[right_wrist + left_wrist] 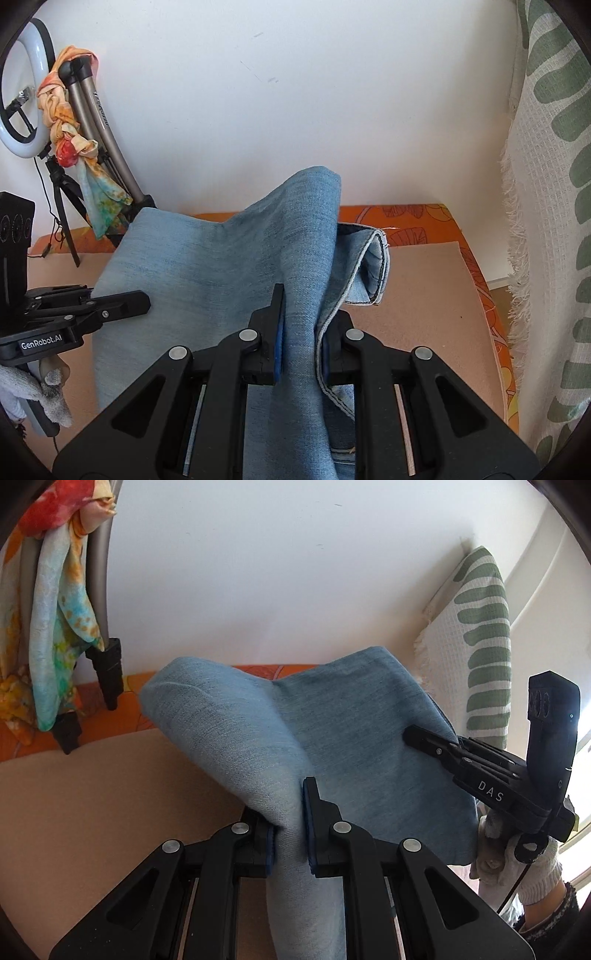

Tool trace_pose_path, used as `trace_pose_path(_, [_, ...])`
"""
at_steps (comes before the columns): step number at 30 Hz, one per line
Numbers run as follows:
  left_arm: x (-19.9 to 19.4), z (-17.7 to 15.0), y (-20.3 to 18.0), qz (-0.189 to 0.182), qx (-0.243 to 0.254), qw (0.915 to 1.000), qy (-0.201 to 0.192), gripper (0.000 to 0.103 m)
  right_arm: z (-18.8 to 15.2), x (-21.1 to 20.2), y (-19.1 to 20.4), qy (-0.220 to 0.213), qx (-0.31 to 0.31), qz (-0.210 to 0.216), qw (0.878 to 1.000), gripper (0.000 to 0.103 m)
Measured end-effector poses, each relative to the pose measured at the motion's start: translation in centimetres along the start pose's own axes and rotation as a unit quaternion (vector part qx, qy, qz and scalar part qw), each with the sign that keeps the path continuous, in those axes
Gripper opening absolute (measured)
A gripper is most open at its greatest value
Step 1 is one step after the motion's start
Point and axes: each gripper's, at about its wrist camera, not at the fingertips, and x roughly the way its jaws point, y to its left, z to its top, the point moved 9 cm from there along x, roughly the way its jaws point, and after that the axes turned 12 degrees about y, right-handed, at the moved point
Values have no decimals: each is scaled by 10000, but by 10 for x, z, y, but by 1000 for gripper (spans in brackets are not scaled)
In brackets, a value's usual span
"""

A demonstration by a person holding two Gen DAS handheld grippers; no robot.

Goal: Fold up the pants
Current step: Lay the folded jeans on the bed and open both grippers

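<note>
Light blue denim pants (332, 731) hang lifted between both grippers above a beige pad (110, 812). My left gripper (291, 827) is shut on a bunched fold of the pants at its left side. My right gripper (301, 332) is shut on the pants' other side, next to a stitched hem (373, 266) that curls to its right. The right gripper also shows in the left wrist view (436, 744), its fingers clamped on the cloth's edge. The left gripper shows in the right wrist view (122, 304) at the cloth's left edge.
The beige pad lies on an orange patterned surface (413, 221) against a white wall. A tripod with a colourful scarf (74, 147) and a ring light (22, 103) stand at the back left. A white and green fringed cloth (546, 221) hangs on the right.
</note>
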Motion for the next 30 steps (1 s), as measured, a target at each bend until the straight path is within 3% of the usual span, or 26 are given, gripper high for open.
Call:
trace_pose_path(3, [3, -4, 8, 315, 115, 9994, 78, 15, -5, 14, -18, 249, 198, -372, 9988, 27])
trace_pose_path(5, [0, -6, 12, 564, 221, 9981, 104, 19, -5, 16, -27, 262, 367, -571, 9973, 41])
trace_pose_path(10, [-6, -10, 15, 843, 445, 9953, 135, 22, -13, 11, -28, 232, 412, -722, 9963, 48])
trace_pose_path(12, [-11, -14, 23, 968, 411, 9944, 113, 32, -16, 5, -28, 166, 491, -774, 9957, 54])
trace_pose_path(16, [-24, -16, 29, 982, 322, 9946, 26, 34, -22, -11, -27, 25, 589, -702, 9958, 63])
trace_pose_path(18, [-33, -17, 26, 933, 311, 9951, -30, 43, -24, -21, -22, -11, 567, -710, 9959, 64])
trace_pose_path(21, [-52, -22, 18, 830, 343, 9957, -240, 48, -29, -39, -12, -103, 528, -686, 9962, 65])
trace_pose_path(30, [-107, -44, -12, 626, 518, 9942, -705, 49, -52, -103, 14, -513, 513, -756, 9945, 72])
